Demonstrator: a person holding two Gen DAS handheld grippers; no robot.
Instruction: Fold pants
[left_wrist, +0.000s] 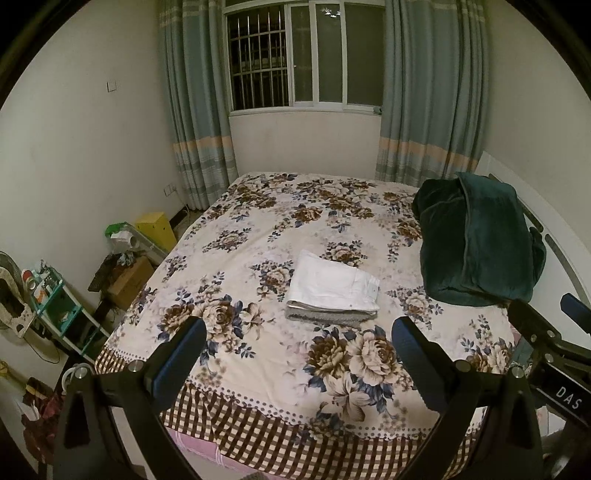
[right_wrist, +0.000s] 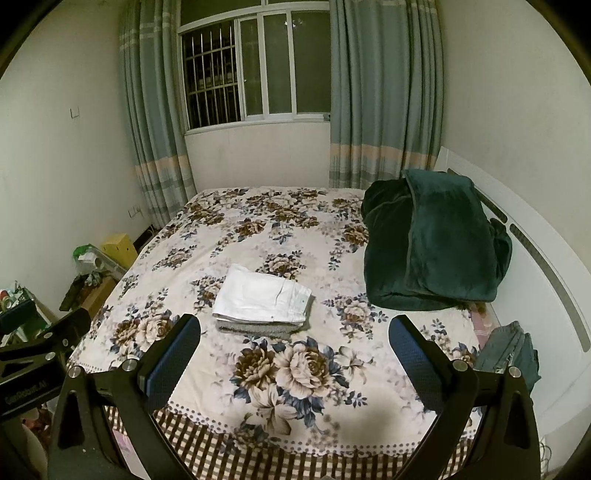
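Observation:
White pants (left_wrist: 332, 286) lie folded on top of a folded grey garment (left_wrist: 325, 318) in the middle of the floral bed (left_wrist: 258, 206); they also show in the right wrist view (right_wrist: 260, 297). My left gripper (left_wrist: 299, 332) is open and empty, held above the bed's near edge, short of the stack. My right gripper (right_wrist: 295, 330) is open and empty, also back from the stack. A crumpled pair of blue jeans (right_wrist: 511, 350) lies at the bed's right edge by the headboard. The right gripper's body shows at the right of the left wrist view (left_wrist: 546, 343).
A dark green blanket (left_wrist: 480, 240) is heaped at the right of the bed against the white headboard (right_wrist: 546, 266). Boxes (left_wrist: 157, 229), a small shelf (left_wrist: 55, 306) and clutter line the floor at the left. Curtains and a window stand behind.

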